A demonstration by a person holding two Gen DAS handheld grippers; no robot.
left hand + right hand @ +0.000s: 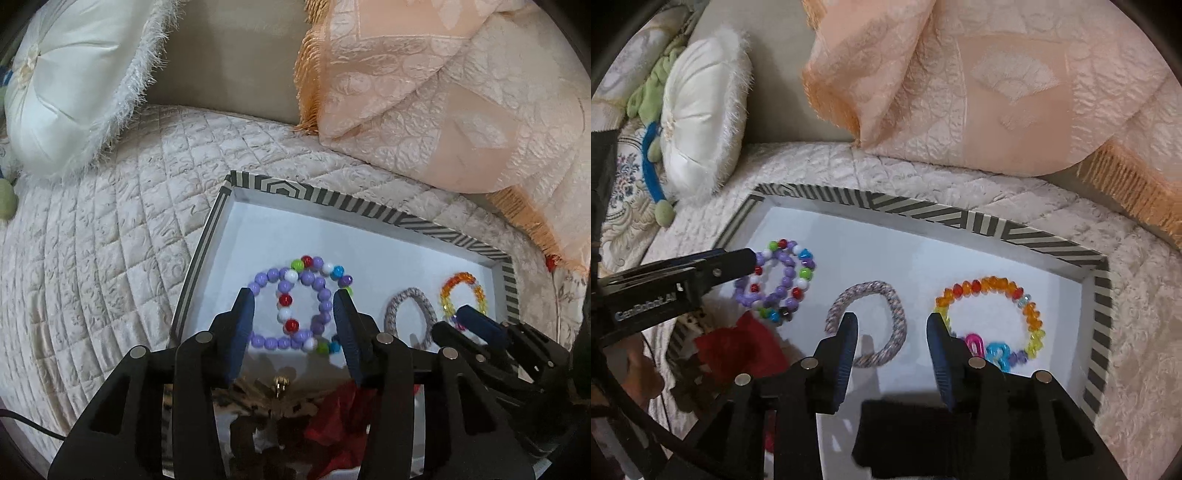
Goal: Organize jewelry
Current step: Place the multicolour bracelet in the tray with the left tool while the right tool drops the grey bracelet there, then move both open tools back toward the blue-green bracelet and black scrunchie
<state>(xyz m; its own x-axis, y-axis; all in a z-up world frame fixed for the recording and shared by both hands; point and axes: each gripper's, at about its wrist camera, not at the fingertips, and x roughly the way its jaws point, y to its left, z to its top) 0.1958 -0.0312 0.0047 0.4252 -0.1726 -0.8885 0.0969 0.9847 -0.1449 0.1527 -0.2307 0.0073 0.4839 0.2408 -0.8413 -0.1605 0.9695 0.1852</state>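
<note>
We see 3 bracelets lying in the striped-rim tray (1100, 295): purple beaded bracelet (295, 306), grey woven bracelet (871, 325) and orange beaded bracelet (993, 317). Our left gripper (293, 306) hangs spread above the purple one, pinching nothing. Our right gripper (892, 332) is also spread and empty, between the grey and orange ones.

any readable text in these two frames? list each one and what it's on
"GenRobot.AI": white lettering on the black body of the left gripper, seen from the right wrist view; slightly blurred but legible.
No other text: the striped box, the purple bead bracelets, the grey braided band and the orange bead bracelet carry no lettering, and the left wrist view shows none.
</note>
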